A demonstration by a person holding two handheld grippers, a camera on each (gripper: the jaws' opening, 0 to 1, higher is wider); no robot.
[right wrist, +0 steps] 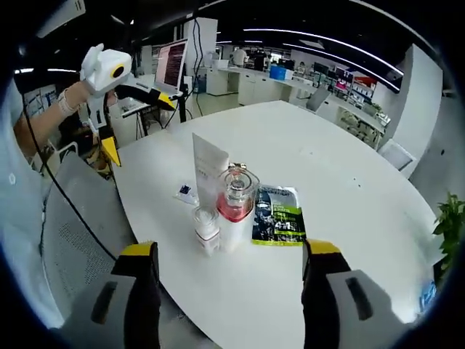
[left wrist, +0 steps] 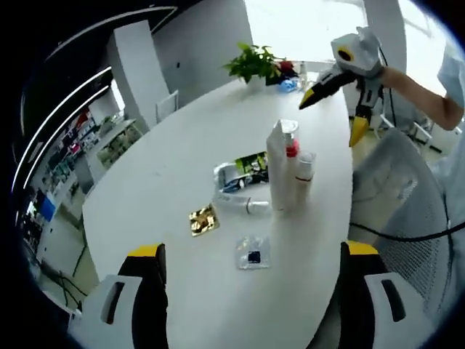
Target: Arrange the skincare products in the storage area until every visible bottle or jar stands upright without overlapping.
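White round worktop [right wrist: 349, 189]: upright white tube [right wrist: 208, 169], pink-capped clear bottle [right wrist: 235, 207] and small jar [right wrist: 206, 227] clustered (touching); green sachet [right wrist: 277, 215] flat beside. Right tongs [right wrist: 231, 269] parted, empty. Left tongs [right wrist: 138, 116] raised, apart.

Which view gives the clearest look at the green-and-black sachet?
The right gripper view: the green-and-black sachet lies flat in the open beside the bottles, its printed face fully exposed. In the left gripper view the sachet is smaller and partly hidden behind the white tube.
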